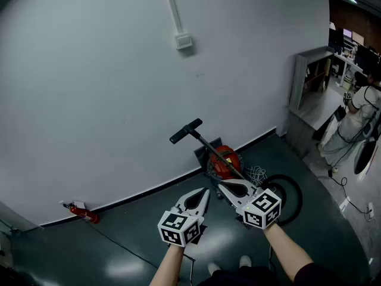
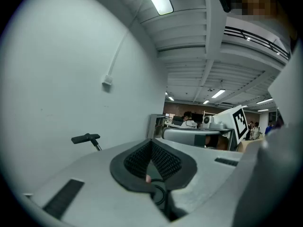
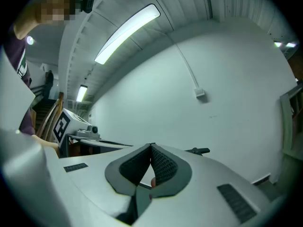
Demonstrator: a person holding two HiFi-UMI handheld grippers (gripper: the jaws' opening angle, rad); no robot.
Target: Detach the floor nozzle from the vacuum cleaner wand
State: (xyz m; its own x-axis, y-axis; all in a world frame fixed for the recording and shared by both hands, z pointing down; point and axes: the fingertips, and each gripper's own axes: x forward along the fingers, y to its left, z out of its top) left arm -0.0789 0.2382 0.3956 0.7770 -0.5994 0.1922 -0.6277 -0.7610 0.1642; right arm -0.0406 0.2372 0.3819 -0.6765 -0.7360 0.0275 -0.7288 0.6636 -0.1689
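Note:
The vacuum cleaner stands by the grey wall: a red canister (image 1: 225,159) on the dark floor, with a thin wand (image 1: 209,147) rising up-left to the black floor nozzle (image 1: 186,131). The nozzle also shows small in the left gripper view (image 2: 86,138) and in the right gripper view (image 3: 199,151). My left gripper (image 1: 205,192) is shut and empty, short of the canister. My right gripper (image 1: 221,187) is shut too, beside the left one, its tip over the canister's near side. Each gripper view shows its own gripper (image 2: 151,141) (image 3: 151,146) pressed together with nothing between.
A black hose coil (image 1: 292,196) and white cable lie right of the canister. A red fire extinguisher (image 1: 83,213) lies by the wall at left. A grey cabinet (image 1: 308,87) and a seated person (image 1: 359,109) are at far right. A conduit box (image 1: 183,40) sits on the wall.

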